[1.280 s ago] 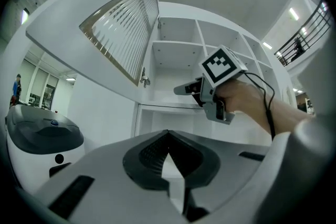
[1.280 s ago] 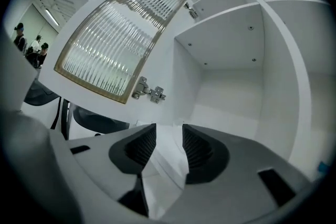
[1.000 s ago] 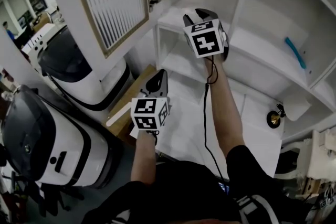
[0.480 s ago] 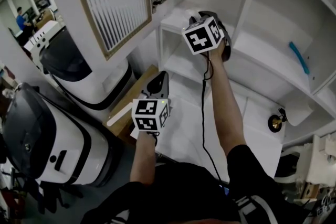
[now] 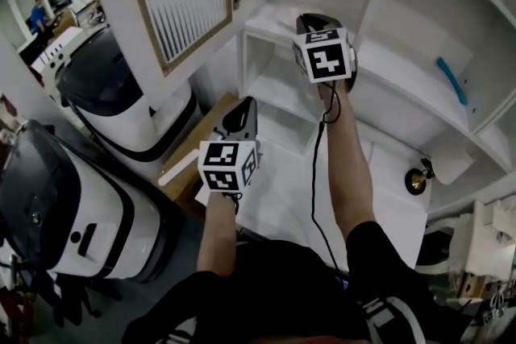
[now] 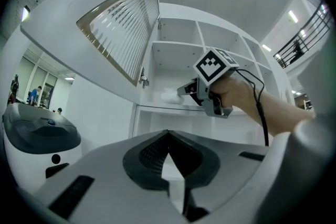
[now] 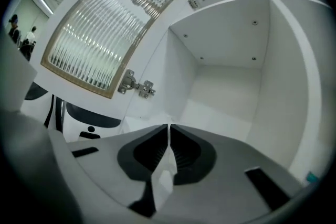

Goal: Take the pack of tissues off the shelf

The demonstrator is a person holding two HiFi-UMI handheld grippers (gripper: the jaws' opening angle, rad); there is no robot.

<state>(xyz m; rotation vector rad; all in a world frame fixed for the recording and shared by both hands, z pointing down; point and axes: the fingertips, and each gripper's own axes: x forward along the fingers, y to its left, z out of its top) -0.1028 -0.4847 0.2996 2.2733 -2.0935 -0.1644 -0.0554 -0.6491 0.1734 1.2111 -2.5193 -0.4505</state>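
Right gripper [image 6: 185, 91], wide apart a second ago, is closing its jaws on the white pack [image 6: 169, 96] lying on the shelf [image 6: 157, 108] by the open door [image 6: 118, 23]. Left gripper [image 5: 242, 115] hangs lower, clenched, empty

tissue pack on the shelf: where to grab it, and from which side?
Pinch the pack of tissues by its near edge, straight in through the open front of the compartment. It lies low on the shelf board, closed in at the sides and above, so the front is likely the only way in. The right gripper is there, jaws closing on it.
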